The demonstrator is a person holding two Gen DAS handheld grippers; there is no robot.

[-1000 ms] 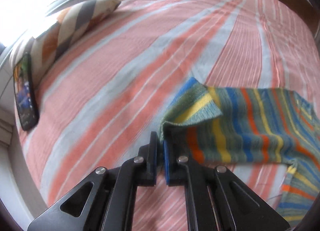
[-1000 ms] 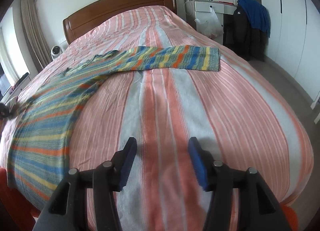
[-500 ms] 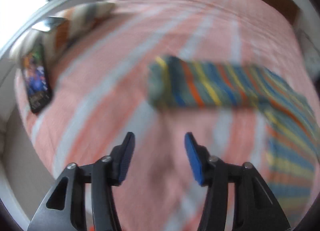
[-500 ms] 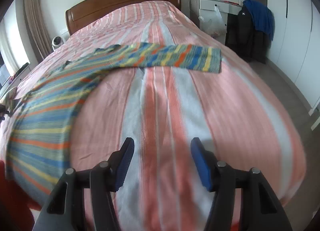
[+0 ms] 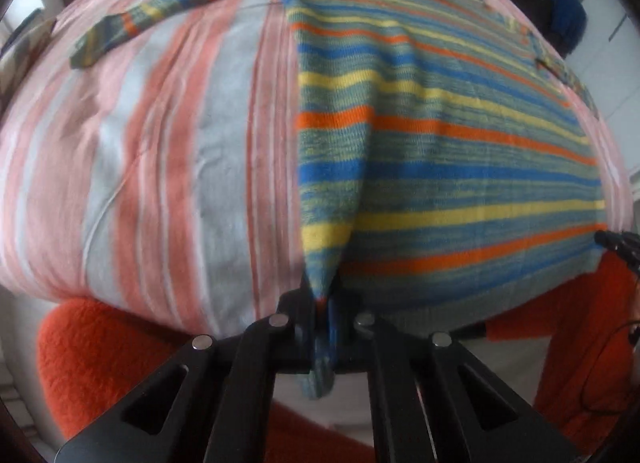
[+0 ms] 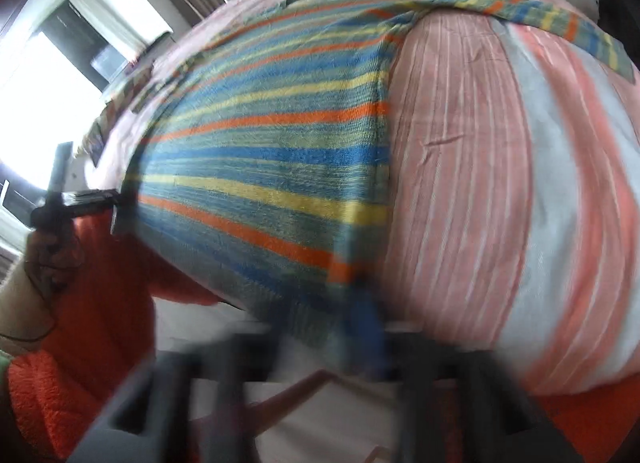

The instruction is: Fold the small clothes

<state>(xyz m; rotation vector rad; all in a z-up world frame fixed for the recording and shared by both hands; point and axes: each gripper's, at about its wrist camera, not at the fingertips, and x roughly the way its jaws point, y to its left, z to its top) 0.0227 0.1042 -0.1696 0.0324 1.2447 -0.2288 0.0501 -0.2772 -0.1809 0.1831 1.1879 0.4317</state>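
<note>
Bed (image 5: pixel 168 151) with a pink, grey and white striped cover fills both views, wooden headboard at the far end. Striped knit sweater (image 5: pixel 460 151) in blue, yellow, orange and green lies flat across the near half of the bed, hem hanging over the near edge, one sleeve (image 5: pixel 168 11) running toward the far left corner, the other sleeve (image 6: pixel 560 19) toward the far right. Person's orange fuzzy top (image 5: pixel 92 347) sits just below the near edge. Left gripper (image 5: pixel 322 327): jaws pressed together, pinching the sweater's near left hem corner, fabric pulled into a taut ridge up the left side. Right gripper (image 6: pixel 360 327): heavily blurred, at the near right hem corner, blue pad touching or just beside the cloth; cannot tell whether the jaws are closed on it. Step in hand looks like grabbing both hem corners for the first fold. To do it well: get the right grip confirmed on both layers, lift both corners level, keep even tension so the hem stays straight, carry it up toward the shoulders without dragging the sleeves or bunching the bed cover.
</note>
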